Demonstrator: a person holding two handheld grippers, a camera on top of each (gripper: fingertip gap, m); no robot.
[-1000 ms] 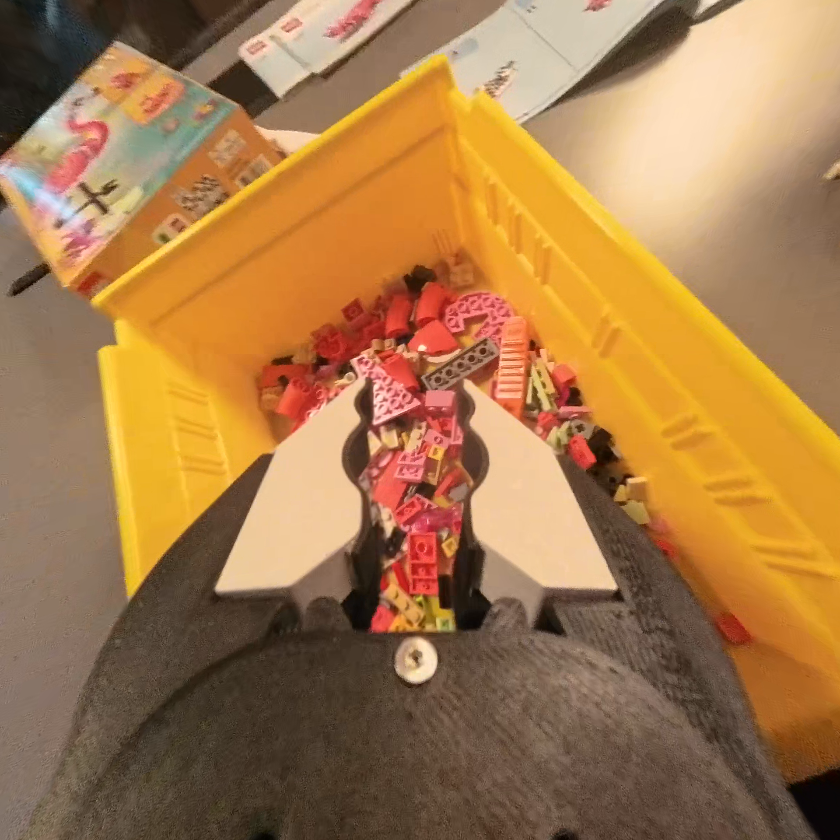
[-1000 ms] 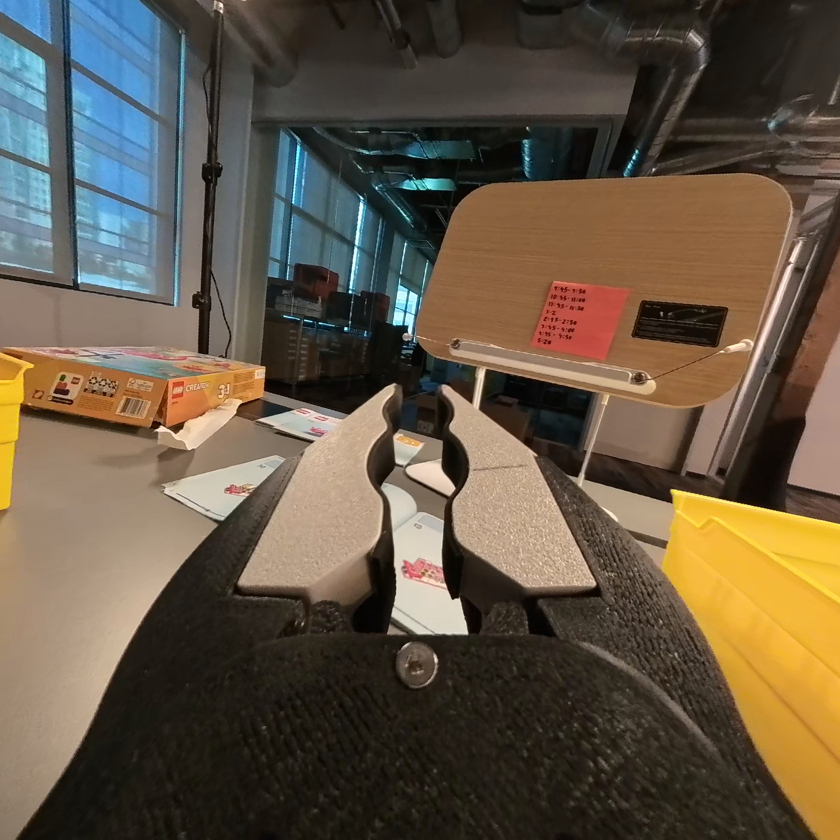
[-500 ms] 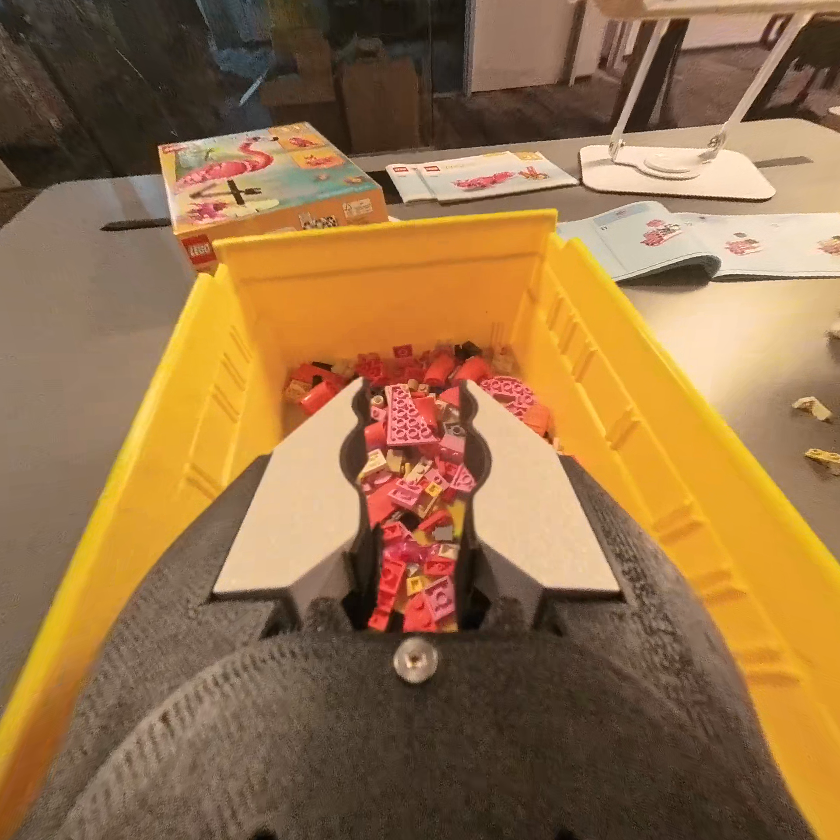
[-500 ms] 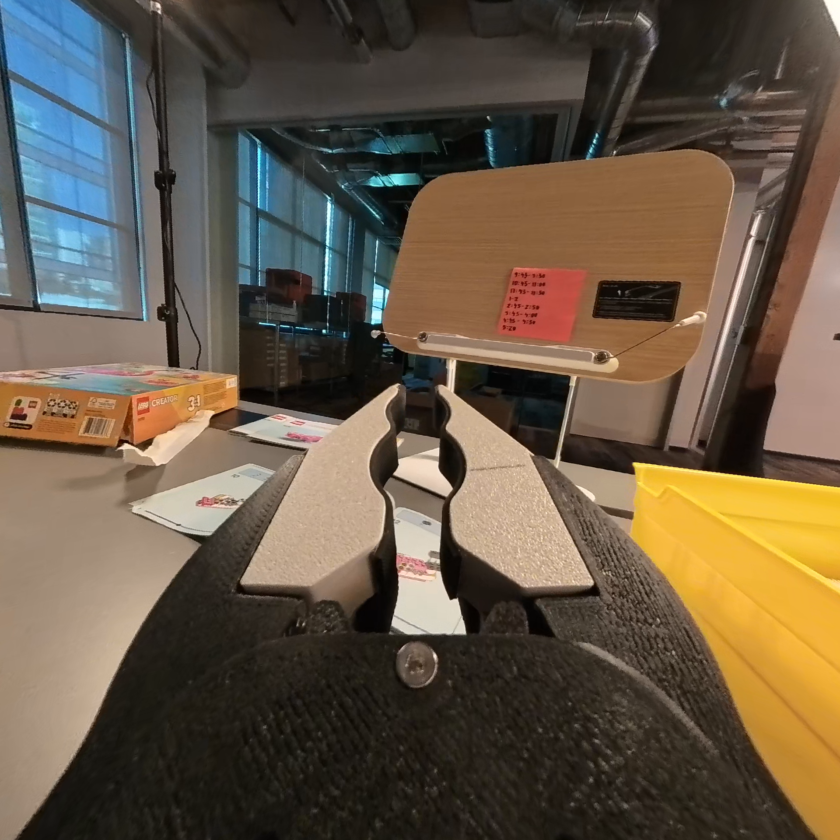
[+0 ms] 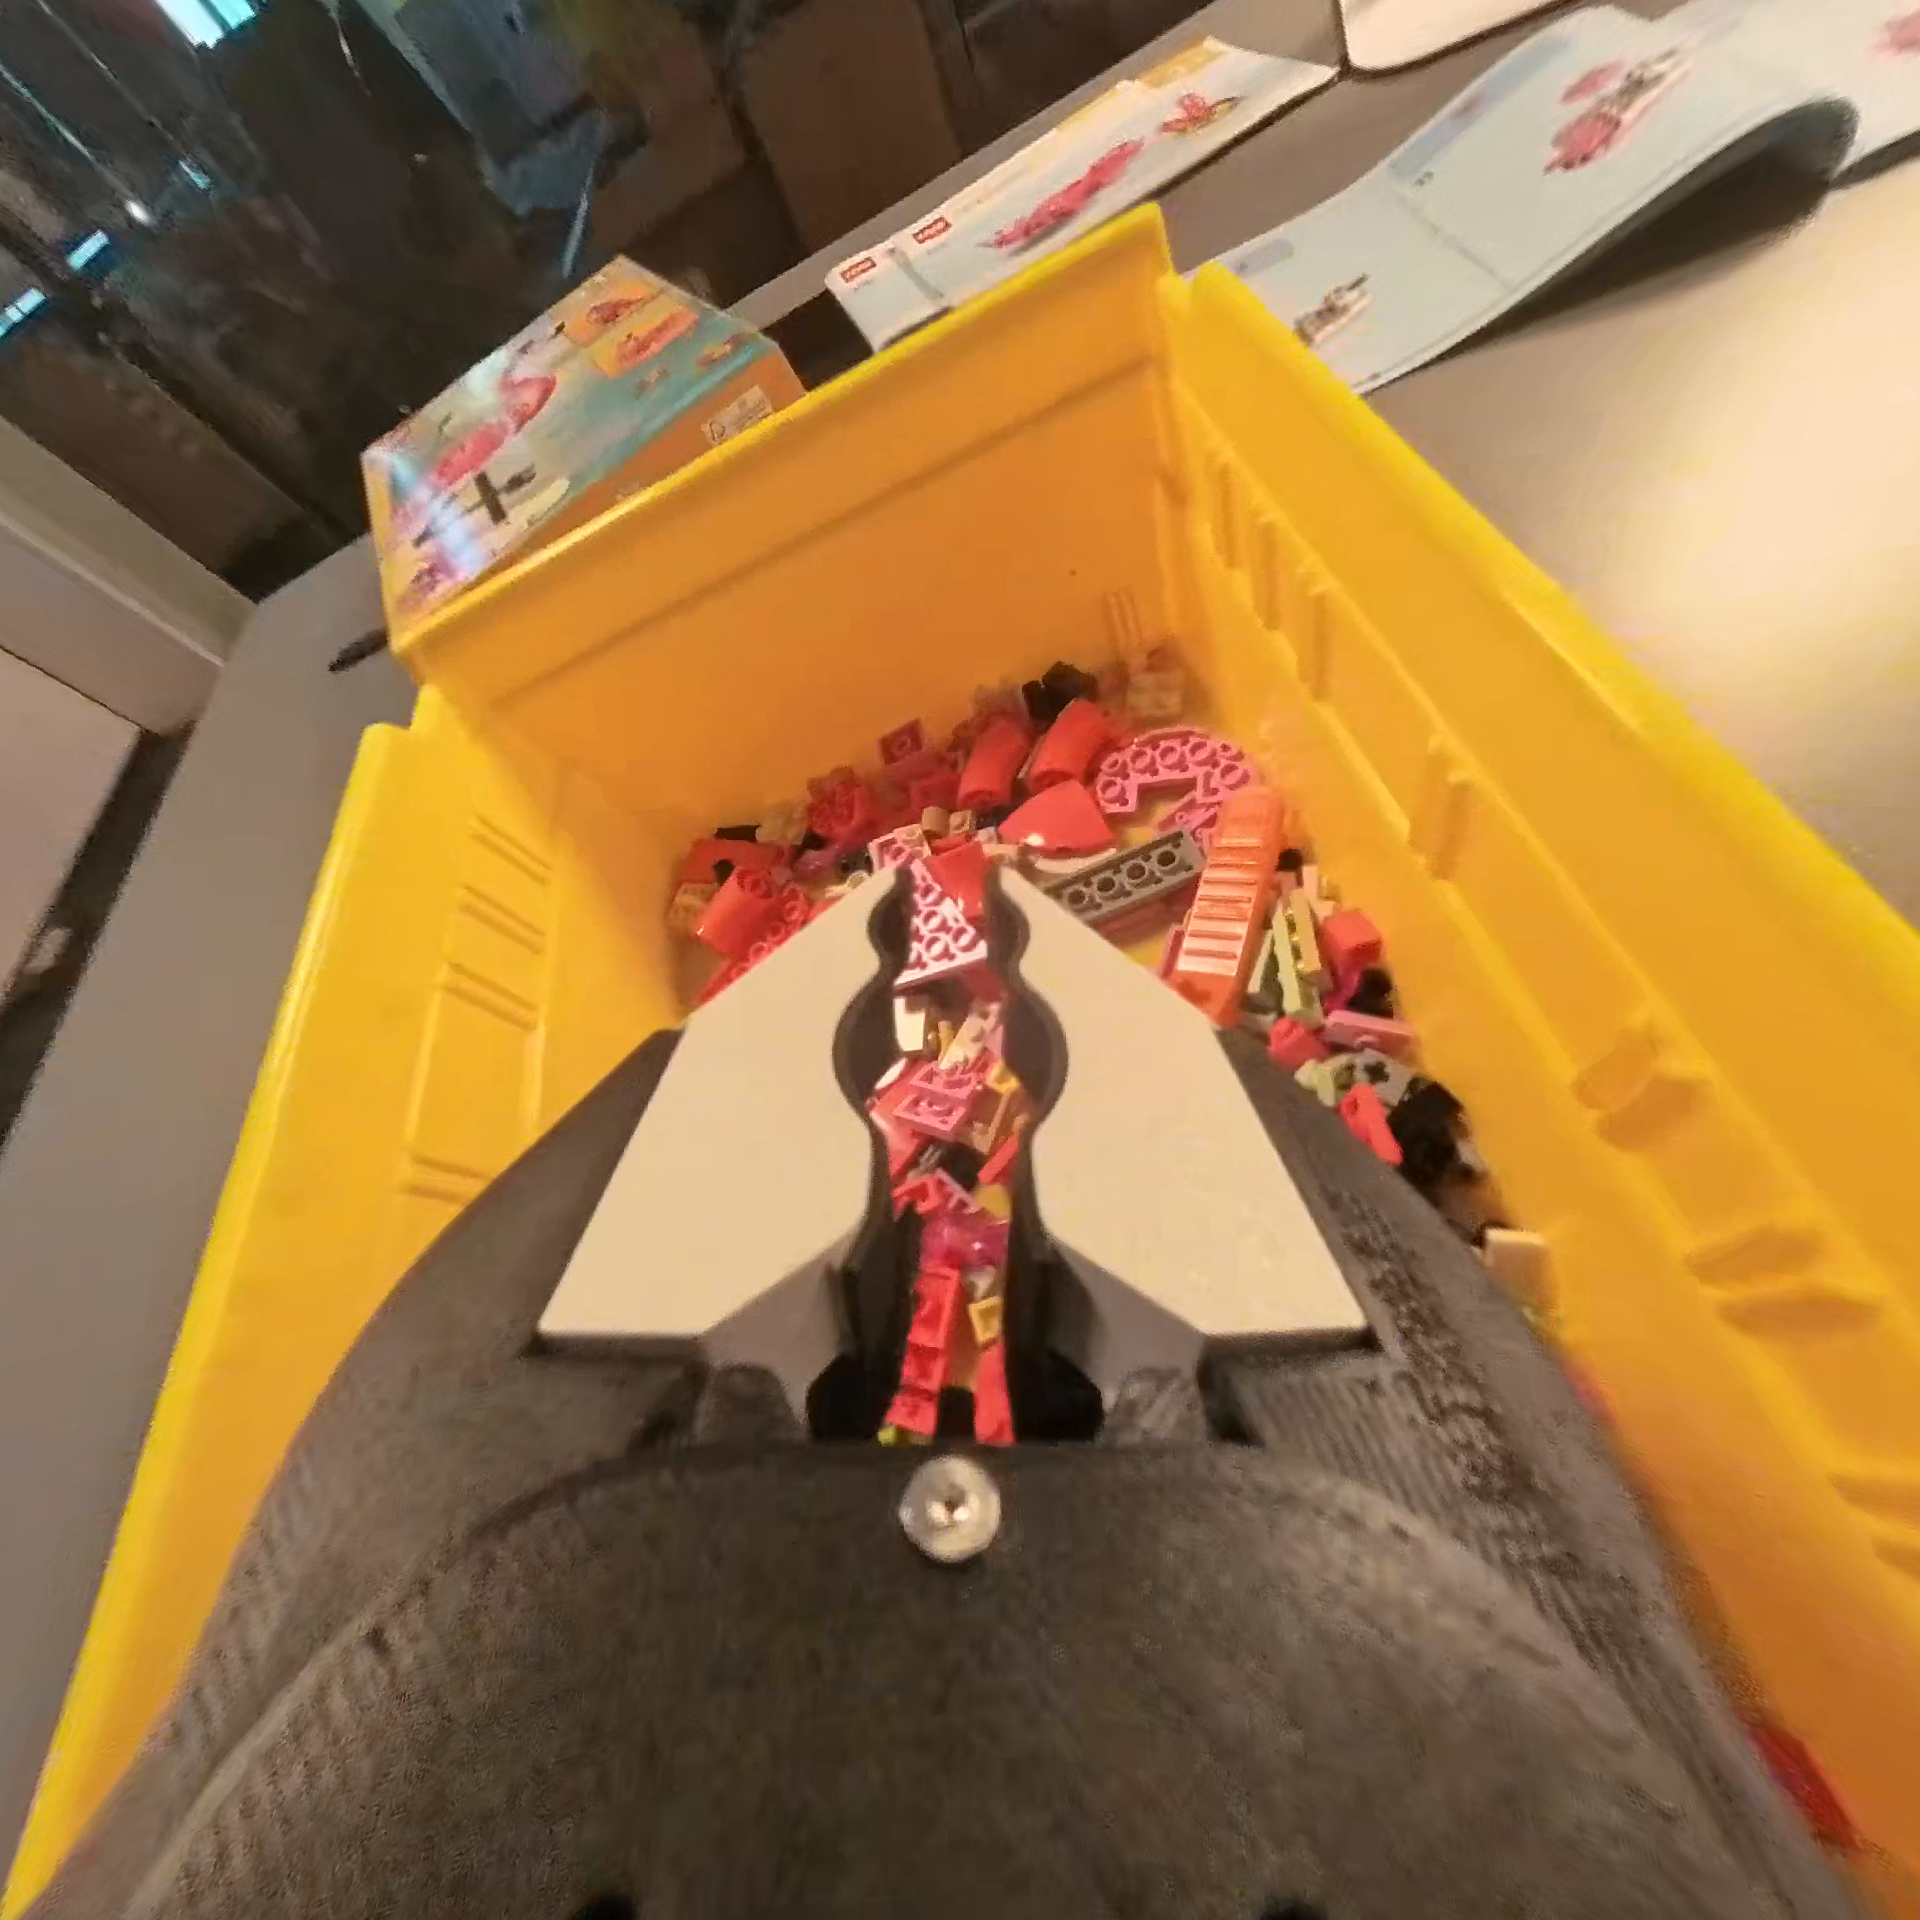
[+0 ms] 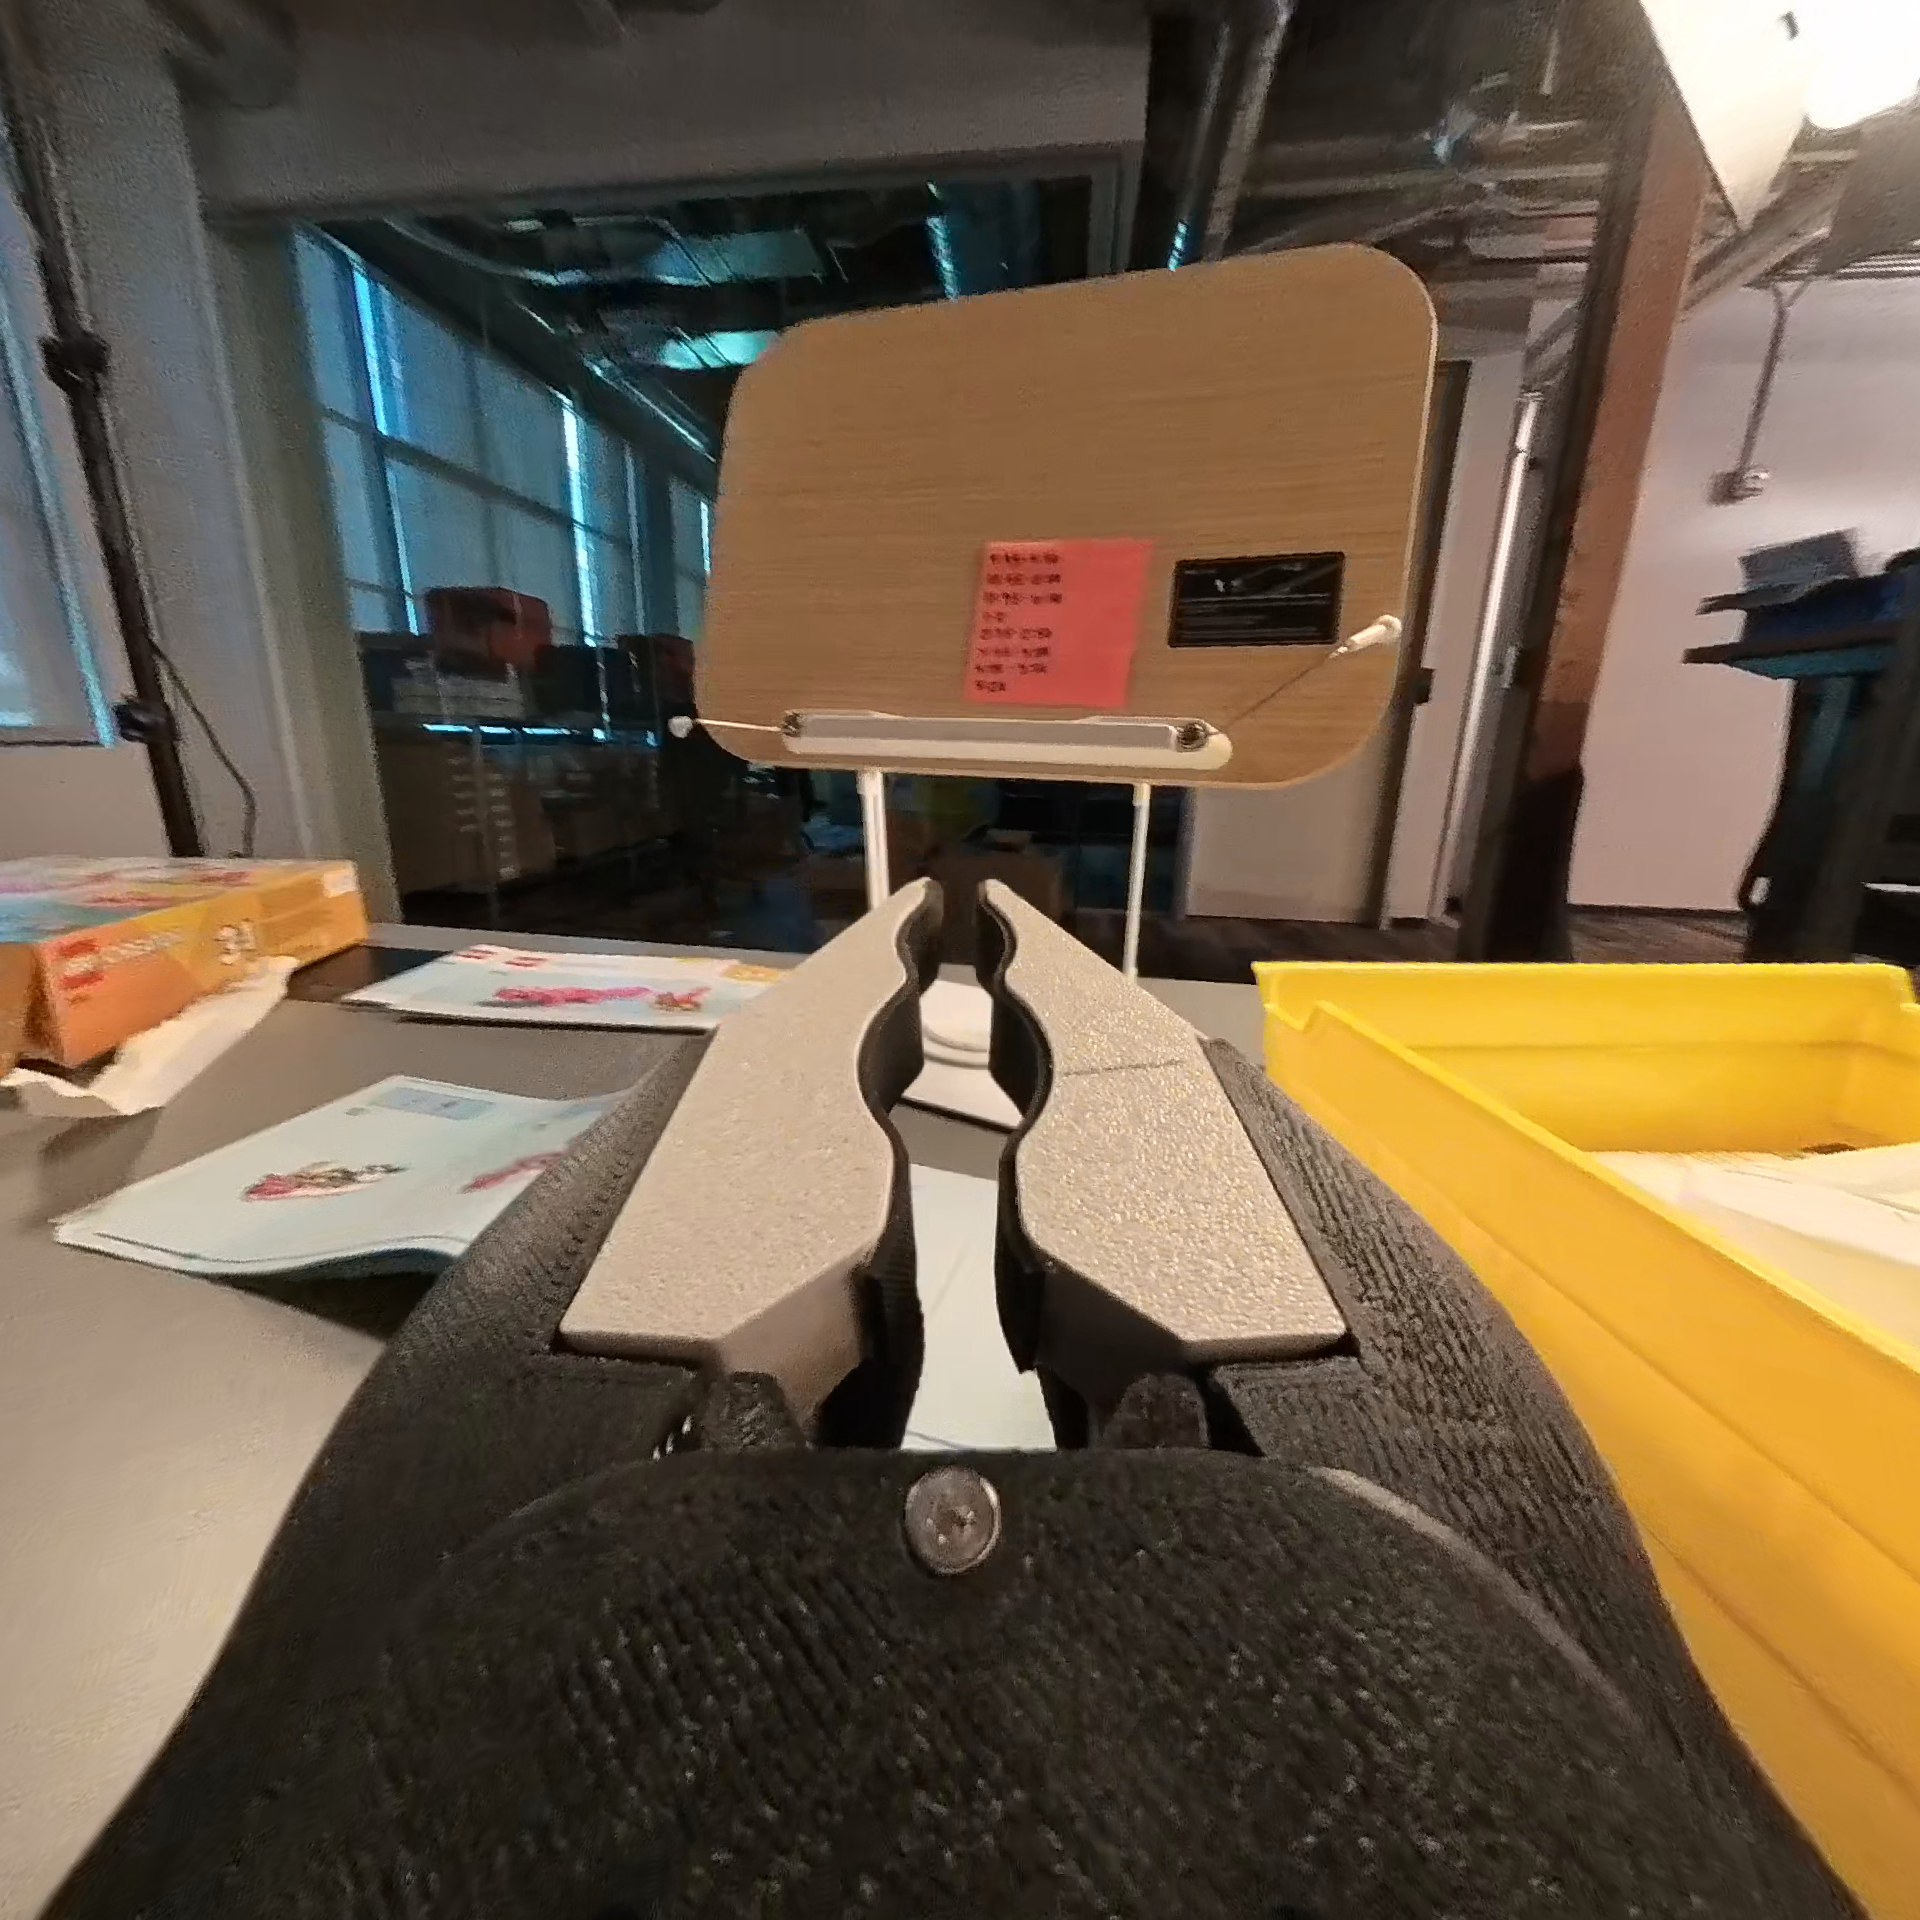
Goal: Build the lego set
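- My left claw point(image 5: 951, 881) is closed to a narrow gap, and its tips pinch a small red curved plastic brick point(image 5: 961, 883). Both tips sit against the brick's sides.
- Just below that brick, between my fingers, lies a pink studded wedge plate point(image 5: 940, 940). I cannot tell whether the fingers touch it.
- Both pieces belong to a heap of red, pink and tan toy bricks point(image 5: 1340, 997) on the floor of a deep yellow plastic bin point(image 5: 831, 582).
- At 2 o'clock from the tips lie a grey beam with round holes point(image 5: 1127, 883) and an orange ridged piece point(image 5: 1231, 904).
- Beyond the bin at 11 o'clock sits a colourful cardboard toy box point(image 5: 561, 416) on the grey table point(image 5: 125, 987).
- My right claw point(image 6: 961, 894) is all but closed, with only a thin slit between the tips and nothing in it. It hangs above the table.
- At 12 o'clock stands a wooden book stand point(image 6: 1039, 468) bearing a pink note point(image 6: 1055, 618).
- At 3 o'clock is a second yellow bin point(image 6: 1558, 1143), and at 9 o'clock a pale blue booklet point(image 6: 343, 1184).
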